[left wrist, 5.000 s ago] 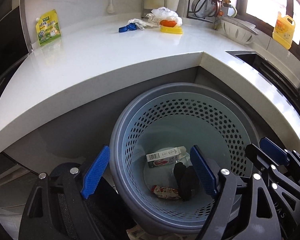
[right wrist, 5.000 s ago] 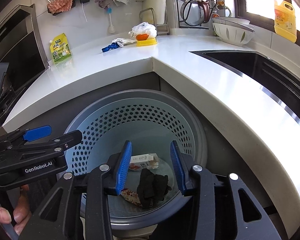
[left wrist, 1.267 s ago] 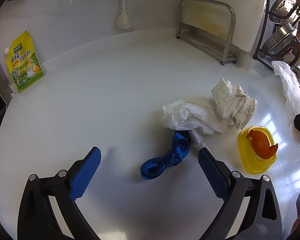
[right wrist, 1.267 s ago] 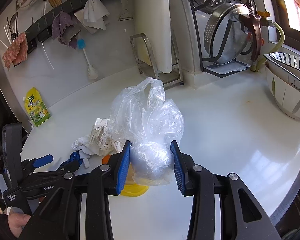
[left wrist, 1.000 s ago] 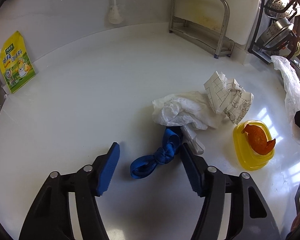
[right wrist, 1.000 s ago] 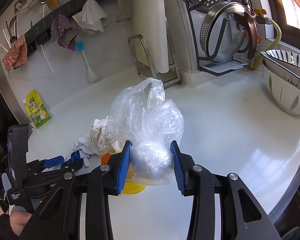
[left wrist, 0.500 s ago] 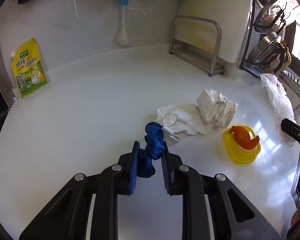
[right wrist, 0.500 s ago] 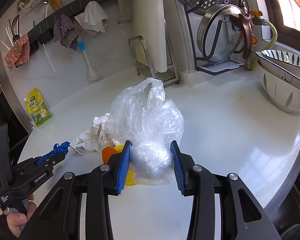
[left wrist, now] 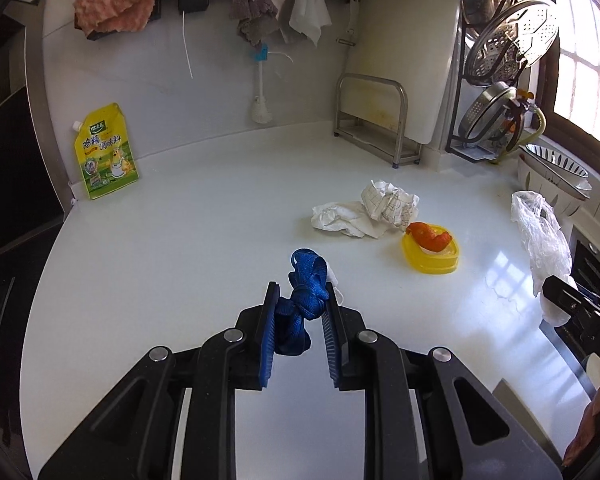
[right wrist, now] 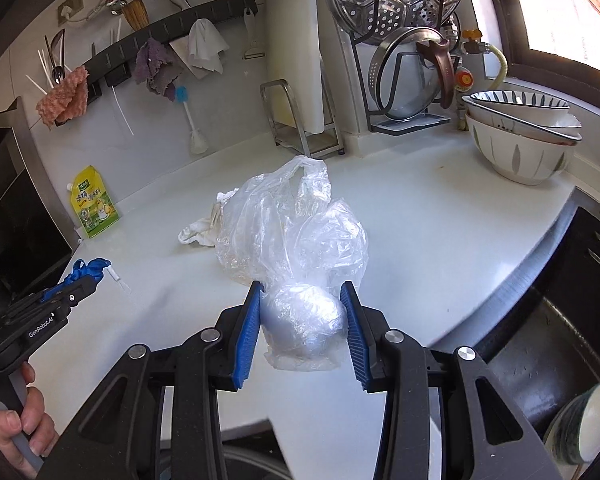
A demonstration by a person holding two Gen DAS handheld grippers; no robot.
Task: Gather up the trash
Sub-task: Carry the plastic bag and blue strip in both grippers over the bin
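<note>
Over white counter (left wrist: pixel 188 248), blue strap (left wrist: pixel 302 300) sits clamped between left tool (left wrist: pixel 298 334).

White tabletop (left wrist: pixel 188 248), glossy, curved near edge. Far left vs wall: yellow pouch (left wrist: pixel 105 152) standing. Mid-right: crumpled white paper (left wrist: pixel 348 220) touching printed wrapper (left wrist: pixel 390 202); just right of them a yellow lid (left wrist: pixel 430 254) w/ orange peel (left wrist: pixel 428 236) on it. Far: metal rack (left wrist: pixel 374 120) holding a board, black lid rack (left wrist: pixel 484 148) to its right. Far right: stacked bowls (right wrist: pixel 520 136). Sink (right wrist: pixel 540 336) cut in at near right.
</note>
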